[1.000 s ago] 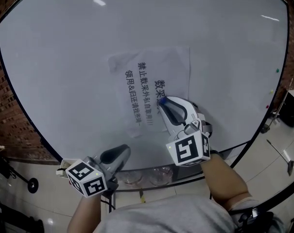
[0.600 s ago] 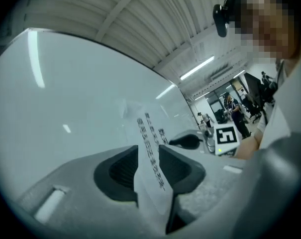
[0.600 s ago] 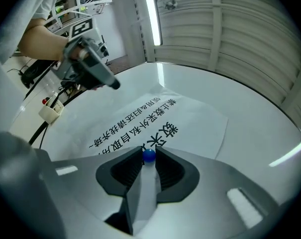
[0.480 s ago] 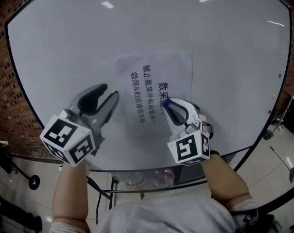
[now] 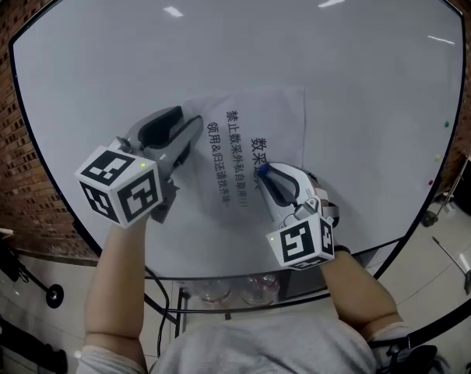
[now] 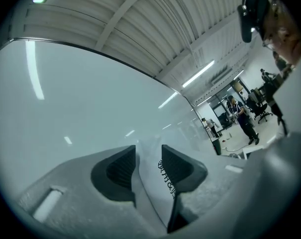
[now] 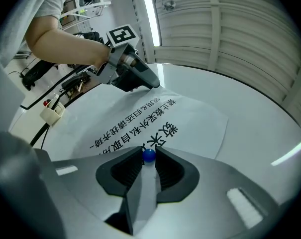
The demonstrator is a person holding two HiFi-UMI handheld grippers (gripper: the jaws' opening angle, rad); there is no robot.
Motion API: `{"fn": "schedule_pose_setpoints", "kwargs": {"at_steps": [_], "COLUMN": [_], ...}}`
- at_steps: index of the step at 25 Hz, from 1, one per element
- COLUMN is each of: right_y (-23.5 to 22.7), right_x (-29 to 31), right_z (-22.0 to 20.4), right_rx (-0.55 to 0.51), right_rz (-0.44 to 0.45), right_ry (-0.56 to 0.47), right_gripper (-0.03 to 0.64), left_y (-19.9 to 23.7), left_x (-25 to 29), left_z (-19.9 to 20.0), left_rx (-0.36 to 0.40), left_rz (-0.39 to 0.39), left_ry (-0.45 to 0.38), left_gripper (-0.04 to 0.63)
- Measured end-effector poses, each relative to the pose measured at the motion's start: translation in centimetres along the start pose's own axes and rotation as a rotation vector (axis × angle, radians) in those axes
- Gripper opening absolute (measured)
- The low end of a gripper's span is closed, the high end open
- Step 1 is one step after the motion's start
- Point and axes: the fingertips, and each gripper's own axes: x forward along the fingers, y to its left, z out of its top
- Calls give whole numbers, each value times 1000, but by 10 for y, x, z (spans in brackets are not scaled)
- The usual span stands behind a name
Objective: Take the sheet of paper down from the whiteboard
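Note:
A white sheet of paper point(image 5: 278, 115) with black print lies flat on the whiteboard point(image 5: 103, 68). My left gripper point(image 5: 190, 117) is at the sheet's left edge. In the left gripper view its jaws are opening, and the paper's edge point(image 6: 151, 176) runs between the pads without being pinched. My right gripper point(image 5: 260, 167) is at the sheet's lower middle, shut on a small blue magnet point(image 7: 149, 155) that sits on the paper point(image 7: 190, 118). The left gripper point(image 7: 140, 76) also shows in the right gripper view, at the sheet's far edge.
A brick wall point(image 5: 1, 131) borders the board on the left. Small coloured magnets point(image 5: 445, 123) dot the board's right side. A ledge with clear cups point(image 5: 243, 283) runs under the board. A white holder point(image 7: 53, 114) sits at the board's edge.
My left gripper rose from below the board's lower edge to the paper's left edge, and its jaws opened. The right gripper kept still on the blue magnet.

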Motion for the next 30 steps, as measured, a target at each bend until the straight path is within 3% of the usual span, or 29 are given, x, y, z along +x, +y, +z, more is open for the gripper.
{"fn": "schedule_pose_setpoints", "kwargs": {"at_steps": [5,8,9,19,30], "right_y": [0,-1,-1,-2,4], "right_x": [-1,-1,-1,-5,2], "right_z": [1,2,3,-1,-1], "right_rx": [0,-1,-1,-6,7], "right_rz": [-2,-2,-1,-10,4], "right_ry": [-6,-5,-4,11,23], "right_gripper": [80,80,80,80,80], "left_y": [-3,1,2,8,70], "left_x": [4,3,2,-13,-89], "left_z": [0,-1,-2,-10,-30], "left_rx": [-21,-33,-33,-21,-67], "left_rz": [-7,1,4,32,193], "left_ry": [-25,-34,-32,-2,-7], "left_gripper": [147,64,3,1,2]}}
